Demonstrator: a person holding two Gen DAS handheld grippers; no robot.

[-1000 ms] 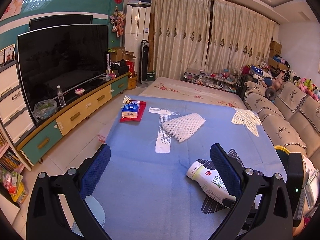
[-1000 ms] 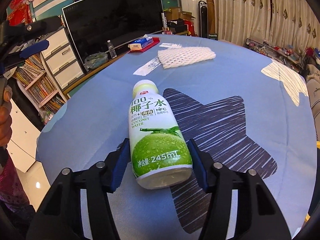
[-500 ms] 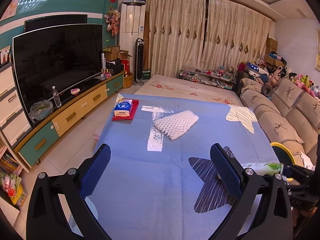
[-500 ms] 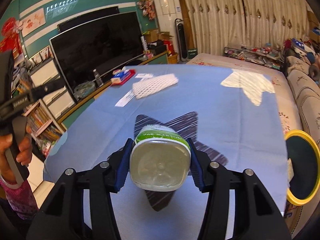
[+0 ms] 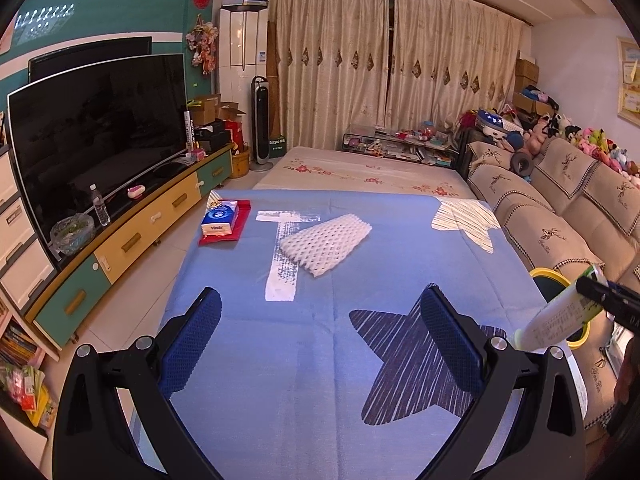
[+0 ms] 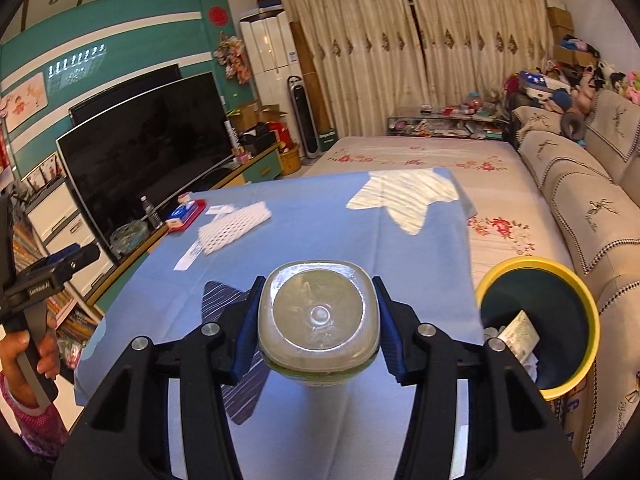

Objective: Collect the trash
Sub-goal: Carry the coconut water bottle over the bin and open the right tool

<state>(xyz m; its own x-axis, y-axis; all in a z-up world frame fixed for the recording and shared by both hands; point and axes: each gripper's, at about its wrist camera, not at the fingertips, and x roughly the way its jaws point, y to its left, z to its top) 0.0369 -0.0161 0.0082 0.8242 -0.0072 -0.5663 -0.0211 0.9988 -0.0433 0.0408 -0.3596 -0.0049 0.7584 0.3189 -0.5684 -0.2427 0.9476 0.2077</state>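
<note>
Our right gripper [image 6: 318, 320] pinches the light, stiff, likely slippery bottle [image 6: 318, 318] by its sides just left of the yellow-rimmed bin [image 6: 588, 300], its label unreadable here, while our left gripper [image 5: 320, 336] hangs spread, farther left of that bin.

Right gripper [image 6: 318, 320] jaws clamped, left gripper [image 5: 320, 334] jaws spread.

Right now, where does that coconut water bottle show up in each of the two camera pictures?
Left wrist view: the bottle is at the far right edge, tilted, held above the yellow-rimmed bin.
Right wrist view: the bottle is at centre bottom, its base toward the camera, pinched in the right claw.
Shared landmark: the white foam net on the blue cloth.
</note>
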